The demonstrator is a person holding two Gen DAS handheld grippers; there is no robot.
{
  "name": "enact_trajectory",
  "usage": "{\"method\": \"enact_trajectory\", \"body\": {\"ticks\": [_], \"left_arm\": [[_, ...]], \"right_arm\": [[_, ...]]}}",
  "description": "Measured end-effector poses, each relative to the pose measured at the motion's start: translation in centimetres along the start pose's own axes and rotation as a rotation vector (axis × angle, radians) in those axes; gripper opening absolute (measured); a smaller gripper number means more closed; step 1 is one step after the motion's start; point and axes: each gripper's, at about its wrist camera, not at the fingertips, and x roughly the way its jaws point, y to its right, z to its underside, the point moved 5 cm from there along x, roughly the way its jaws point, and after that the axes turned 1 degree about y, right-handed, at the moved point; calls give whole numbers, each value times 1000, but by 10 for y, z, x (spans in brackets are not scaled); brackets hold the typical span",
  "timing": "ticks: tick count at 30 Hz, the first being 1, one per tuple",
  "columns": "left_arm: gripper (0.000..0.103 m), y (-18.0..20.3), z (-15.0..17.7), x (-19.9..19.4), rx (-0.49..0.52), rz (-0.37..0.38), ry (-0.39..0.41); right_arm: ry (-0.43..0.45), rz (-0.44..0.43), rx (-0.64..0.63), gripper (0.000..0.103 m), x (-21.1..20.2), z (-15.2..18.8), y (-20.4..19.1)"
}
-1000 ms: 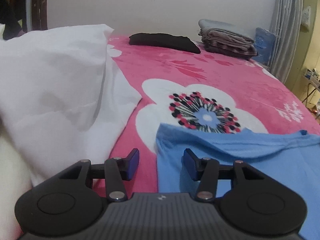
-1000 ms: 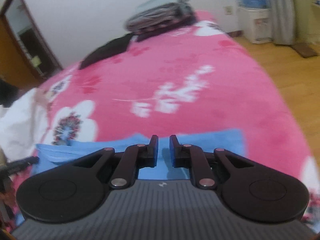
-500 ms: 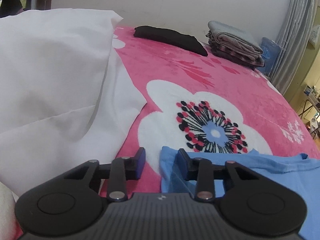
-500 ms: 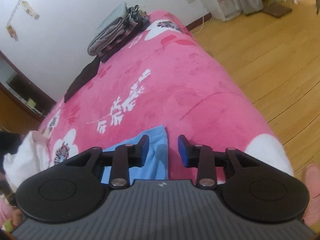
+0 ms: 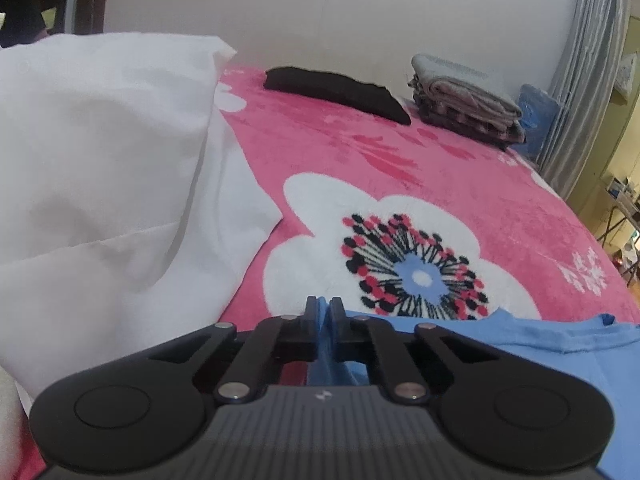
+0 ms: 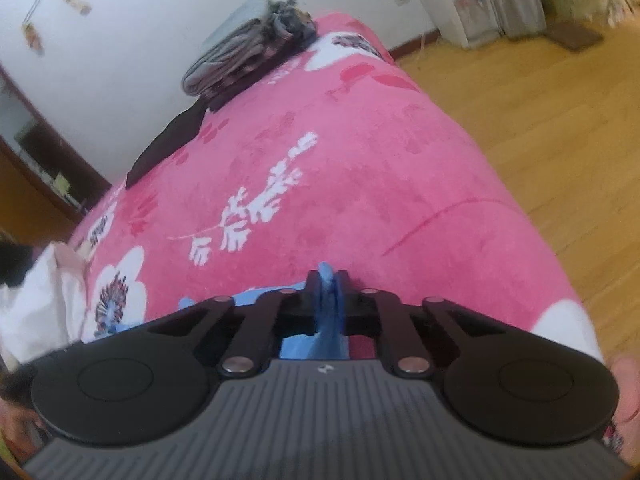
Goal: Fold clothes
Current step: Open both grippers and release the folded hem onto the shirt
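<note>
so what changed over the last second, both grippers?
Both closed on the blue shirt. The left gripper, open a second ago, now pinches its near-left edge; the right gripper, which had opened beside the right edge, now clamps a bunch of that fabric. Unchanged: white pillow, black garment and folded stack on the pink blanket.

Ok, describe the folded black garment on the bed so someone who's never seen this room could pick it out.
Start at the pink flowered blanket and look to its far edge by the white wall. The folded black garment lies there flat, between the white pillow and the stack of grey folded clothes. It is the only black item, and lower than the stack.
</note>
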Motion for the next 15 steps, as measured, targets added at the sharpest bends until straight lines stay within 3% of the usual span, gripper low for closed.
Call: {"method": "enact_trajectory", "body": {"ticks": [7,15], "left_arm": [[5,1,-7,-17,13,-5,45],[5,2,-14,-24,23,-10,77]], "right_arm": [[90,25,-90,3,-22,-2,-13],[138,17,-88,3,-32,-10,-14]]}}
